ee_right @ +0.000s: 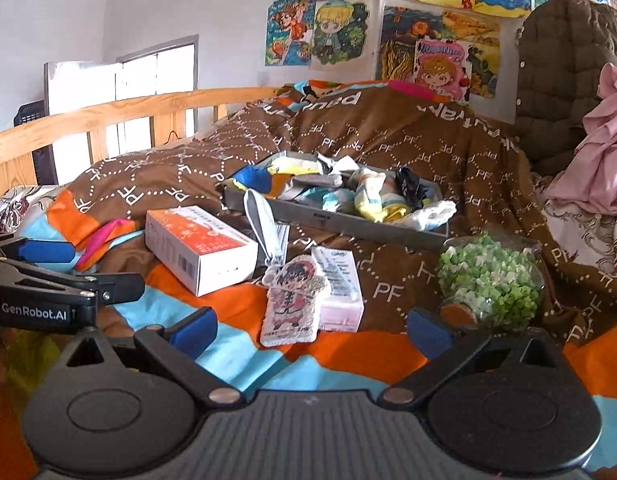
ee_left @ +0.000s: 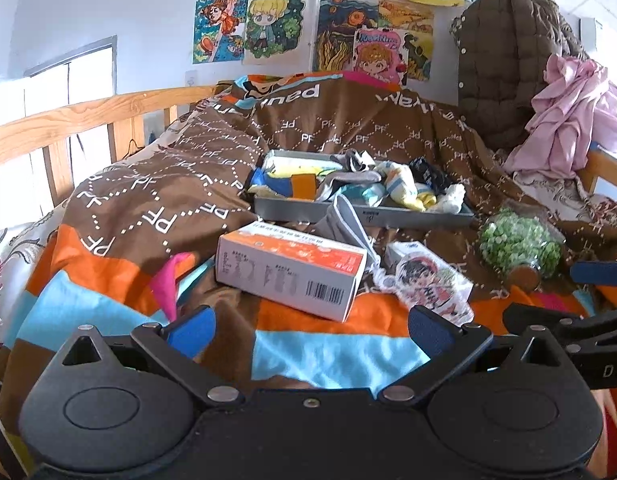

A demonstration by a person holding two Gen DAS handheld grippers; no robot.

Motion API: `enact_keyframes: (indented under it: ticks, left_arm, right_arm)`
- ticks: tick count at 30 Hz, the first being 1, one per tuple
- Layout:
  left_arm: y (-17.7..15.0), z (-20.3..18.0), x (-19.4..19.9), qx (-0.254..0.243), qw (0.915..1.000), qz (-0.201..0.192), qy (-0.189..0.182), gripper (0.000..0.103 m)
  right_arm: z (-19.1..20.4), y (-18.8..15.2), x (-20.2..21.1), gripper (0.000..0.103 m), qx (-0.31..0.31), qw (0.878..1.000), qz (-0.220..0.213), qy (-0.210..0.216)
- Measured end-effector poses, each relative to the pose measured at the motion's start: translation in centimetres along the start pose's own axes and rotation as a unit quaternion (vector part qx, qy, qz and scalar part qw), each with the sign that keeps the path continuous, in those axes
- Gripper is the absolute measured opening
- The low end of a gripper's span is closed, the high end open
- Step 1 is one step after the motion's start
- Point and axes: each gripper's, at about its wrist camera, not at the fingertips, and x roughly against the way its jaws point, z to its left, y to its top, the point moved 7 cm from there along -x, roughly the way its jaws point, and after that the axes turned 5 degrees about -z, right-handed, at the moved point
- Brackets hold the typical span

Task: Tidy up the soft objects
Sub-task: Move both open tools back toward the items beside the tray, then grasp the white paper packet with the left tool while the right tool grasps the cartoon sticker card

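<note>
Left gripper [ee_left: 311, 330] and right gripper [ee_right: 311, 330]: jaws spread wide, both empty, hovering side by side over the striped blanket [ee_left: 340, 354]. Grey tray [ee_right: 348, 226] lies on the blanket beyond them, heaped with rolled socks [ee_left: 400, 188]; one grey sock [ee_right: 264, 220] hangs over the tray's near wall. Just in front of the tray: orange-and-white carton [ee_left: 292, 270], cartoon-figure pouch [ee_right: 294, 300], jar of green paper stars [ee_right: 492, 280] to its right.

The blanket-covered bed [ee_right: 388, 144] carries, ahead of the jaws, a grey tray [ee_right: 348, 226], an orange-white box [ee_right: 200, 248], a cartoon plush [ee_right: 294, 300] and a jar [ee_right: 492, 280].
</note>
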Motion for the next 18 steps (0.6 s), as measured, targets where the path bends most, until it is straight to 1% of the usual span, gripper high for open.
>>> enact_keyframes:
  ticks: [9, 18]
  left_arm:
    - [-0.7, 0.6, -0.5, -0.005, 0.9998, 0.011, 0.013, 0.102]
    - [-0.9, 0.6, -0.6, -0.014, 0.9996, 0.014, 0.018, 0.102]
  right_arm:
    - [0.9, -0.3, -0.6, 0.103, 0.014, 1.000, 0.014, 0.017]
    - [1.0, -0.3, -1.3, 0.103, 0.015, 1.000, 0.015, 0.016]
